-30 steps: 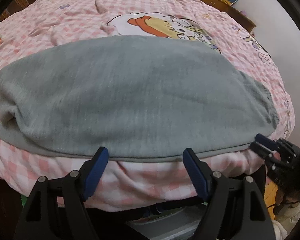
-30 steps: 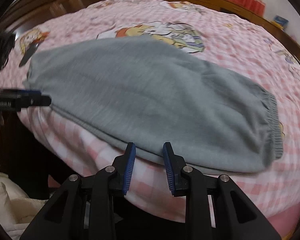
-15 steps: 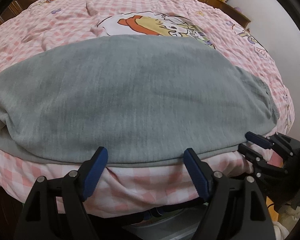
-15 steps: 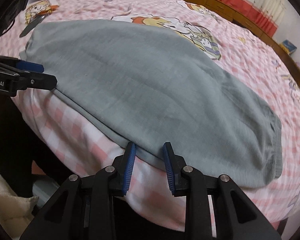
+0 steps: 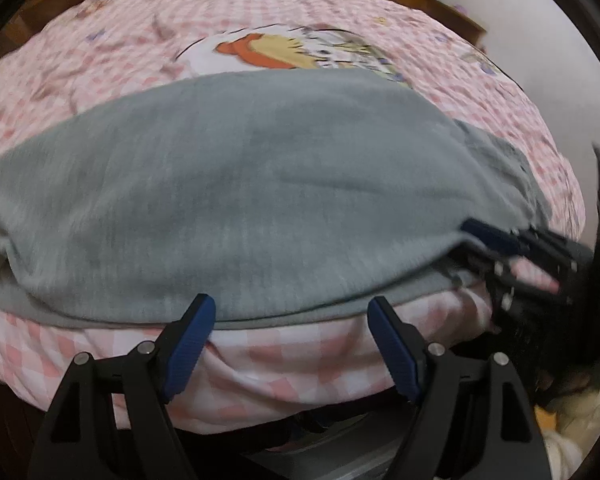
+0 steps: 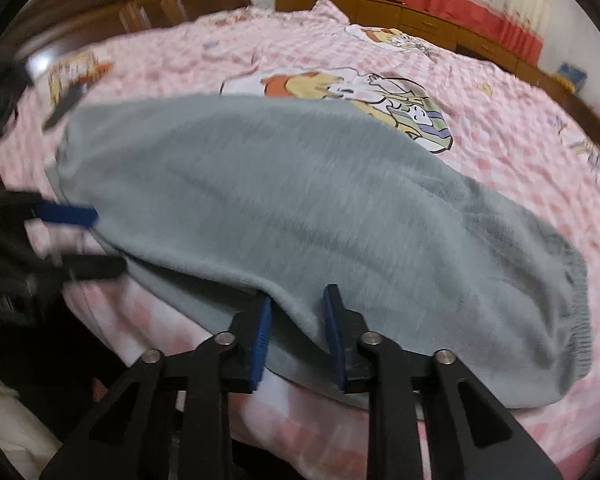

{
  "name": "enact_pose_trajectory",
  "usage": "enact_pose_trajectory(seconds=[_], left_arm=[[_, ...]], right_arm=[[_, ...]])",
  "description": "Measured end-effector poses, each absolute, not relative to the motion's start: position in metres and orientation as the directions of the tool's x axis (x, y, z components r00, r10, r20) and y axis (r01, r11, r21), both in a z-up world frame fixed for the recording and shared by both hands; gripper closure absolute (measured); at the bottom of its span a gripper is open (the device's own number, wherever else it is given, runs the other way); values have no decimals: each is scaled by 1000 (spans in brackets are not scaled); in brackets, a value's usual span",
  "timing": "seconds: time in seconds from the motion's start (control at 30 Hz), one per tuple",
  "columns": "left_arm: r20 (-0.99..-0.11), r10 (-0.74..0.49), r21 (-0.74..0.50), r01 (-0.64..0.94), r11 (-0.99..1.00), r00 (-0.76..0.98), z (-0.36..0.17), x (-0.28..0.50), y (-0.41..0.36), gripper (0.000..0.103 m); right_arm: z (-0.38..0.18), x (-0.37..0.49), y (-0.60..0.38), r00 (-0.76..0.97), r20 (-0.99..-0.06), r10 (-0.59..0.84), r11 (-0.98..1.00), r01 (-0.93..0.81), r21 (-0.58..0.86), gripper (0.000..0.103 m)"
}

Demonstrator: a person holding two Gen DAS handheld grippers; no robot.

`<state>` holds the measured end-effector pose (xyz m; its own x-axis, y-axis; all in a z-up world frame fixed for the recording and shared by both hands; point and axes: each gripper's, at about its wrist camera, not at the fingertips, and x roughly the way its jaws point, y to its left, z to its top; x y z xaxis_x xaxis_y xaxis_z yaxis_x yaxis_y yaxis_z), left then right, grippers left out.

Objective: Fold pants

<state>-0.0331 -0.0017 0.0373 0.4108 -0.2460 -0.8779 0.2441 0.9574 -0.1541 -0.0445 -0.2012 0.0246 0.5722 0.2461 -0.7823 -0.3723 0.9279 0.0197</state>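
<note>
Grey pants [image 5: 260, 200] lie folded lengthwise across a pink checked bed, also in the right wrist view [image 6: 320, 220], elastic waistband at the right end [image 6: 572, 320]. My left gripper [image 5: 290, 310] is open wide at the near hem, jaws either side of the edge, not closed on it. It shows in the right wrist view [image 6: 80, 240] at the left end of the pants. My right gripper [image 6: 298, 304] is open with the near edge of the pants between its jaws. It shows in the left wrist view [image 5: 464, 240] at the right end.
The bed cover [image 6: 380, 80] carries a cartoon print beyond the pants. Wooden furniture [image 6: 420, 20] and red curtains line the far wall. The bed's near edge [image 5: 300, 380] drops off just under the grippers.
Both grippers have pushed forward onto the near edge of the pants. The right gripper's jaws now straddle the cloth edge, which has lifted slightly there. The views are blurred with motion.
</note>
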Motion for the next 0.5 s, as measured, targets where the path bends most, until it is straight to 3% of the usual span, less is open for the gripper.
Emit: enact_pose_trajectory(seconds=[0.17,0.5], left_arm=[[-867,-246,-101,330,939,434,39,-37,-23,21],[-802,-101,125,331,935,589,35,-25,-46,21]], right_arm=[[30,-42,-207,562,-773,296,927,-364,91,99],[39,-49,-209,567,-755,331,917,-381,116,100]])
